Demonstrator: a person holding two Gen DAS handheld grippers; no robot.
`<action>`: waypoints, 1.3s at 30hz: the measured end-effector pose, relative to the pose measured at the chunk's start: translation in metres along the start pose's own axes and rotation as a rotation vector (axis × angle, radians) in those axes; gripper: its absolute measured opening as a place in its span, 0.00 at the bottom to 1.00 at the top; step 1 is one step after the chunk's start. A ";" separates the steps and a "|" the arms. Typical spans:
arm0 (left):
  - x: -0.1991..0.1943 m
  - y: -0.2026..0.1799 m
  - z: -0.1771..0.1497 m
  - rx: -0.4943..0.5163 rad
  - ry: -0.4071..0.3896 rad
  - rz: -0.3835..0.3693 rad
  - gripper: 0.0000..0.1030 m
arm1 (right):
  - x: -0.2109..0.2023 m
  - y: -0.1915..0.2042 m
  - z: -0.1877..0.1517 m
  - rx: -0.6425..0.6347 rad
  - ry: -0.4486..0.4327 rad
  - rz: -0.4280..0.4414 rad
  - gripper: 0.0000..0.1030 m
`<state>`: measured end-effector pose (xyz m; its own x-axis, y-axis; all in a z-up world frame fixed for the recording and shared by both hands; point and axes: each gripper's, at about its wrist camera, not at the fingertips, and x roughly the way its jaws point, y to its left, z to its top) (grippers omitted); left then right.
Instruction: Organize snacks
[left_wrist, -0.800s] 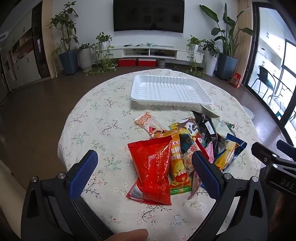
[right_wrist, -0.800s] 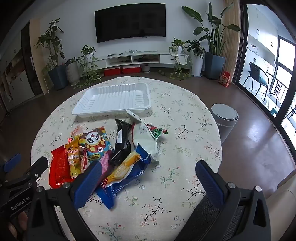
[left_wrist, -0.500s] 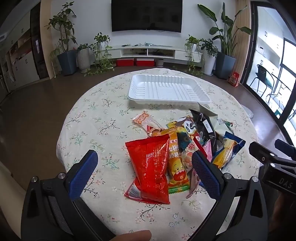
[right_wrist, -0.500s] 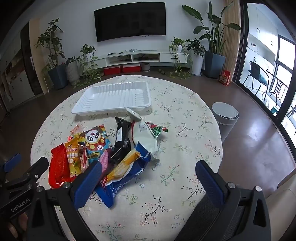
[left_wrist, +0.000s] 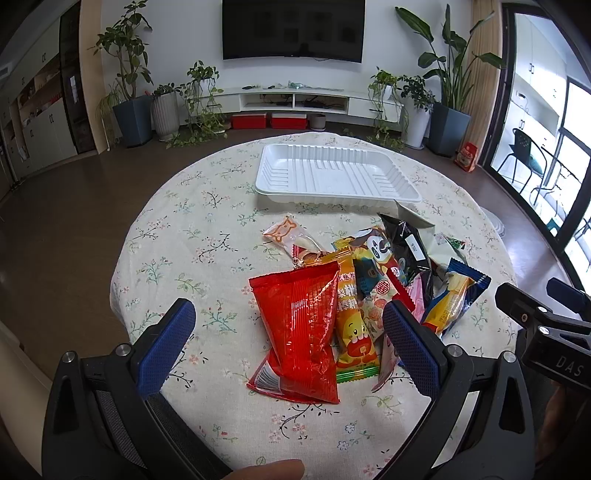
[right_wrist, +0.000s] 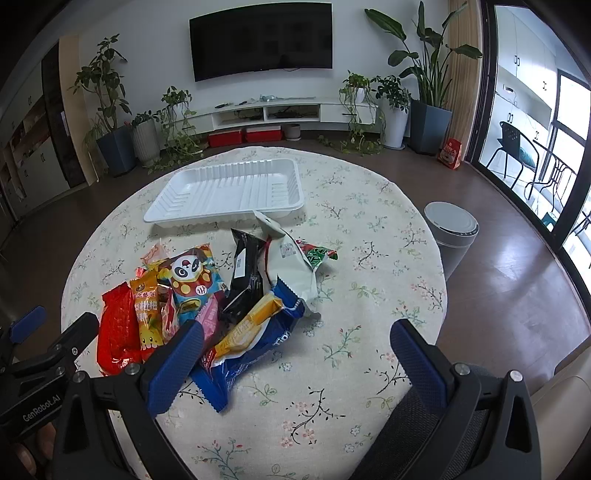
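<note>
Round table (left_wrist: 177, 236) with floral cloth; a white ribbed tray (left_wrist: 332, 175) sits toward 12 o'clock, nothing in it. The snack pile (left_wrist: 362, 288) lies near table centre, just short of the tray's near rim, packets overlapping. Left wrist view: left gripper (left_wrist: 286, 338) jaws spread wide, nothing between the pads; it hangs above the red packet (left_wrist: 299, 332), which lies at the 6 o'clock end of the pile and partly covers an orange-yellow packet (left_wrist: 352, 325). A small clear packet with a bear print (left_wrist: 290, 236) sits at the pile's 10 o'clock edge, a black packet (left_wrist: 406, 247) toward 1 o'clock. Right wrist view: right gripper (right_wrist: 295, 363) jaws likewise spread wide, holding nothing, above bare cloth at 5 o'clock of the pile; its left finger (right_wrist: 173, 369) overlaps the blue packet (right_wrist: 251, 354) in the picture, contact not determinable. A panda-print packet (right_wrist: 192, 273) and a white pouch (right_wrist: 291, 266) lie further in. Grey bin (right_wrist: 450, 232) on the floor at 3 o'clock of the table.
</note>
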<state>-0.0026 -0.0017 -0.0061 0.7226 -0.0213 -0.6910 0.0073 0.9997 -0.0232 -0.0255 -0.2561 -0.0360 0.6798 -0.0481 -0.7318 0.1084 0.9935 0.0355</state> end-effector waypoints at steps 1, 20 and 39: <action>0.000 0.000 0.000 0.000 0.000 0.000 1.00 | 0.000 0.003 -0.003 0.000 -0.001 0.000 1.00; 0.001 0.000 -0.001 -0.001 0.001 0.000 1.00 | 0.000 0.004 -0.005 -0.001 0.003 0.000 1.00; 0.003 -0.002 -0.006 0.002 0.003 -0.001 1.00 | 0.001 0.004 -0.007 0.000 0.006 0.001 1.00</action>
<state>-0.0046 -0.0042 -0.0118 0.7207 -0.0226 -0.6929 0.0095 0.9997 -0.0228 -0.0293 -0.2512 -0.0411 0.6759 -0.0464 -0.7356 0.1074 0.9936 0.0360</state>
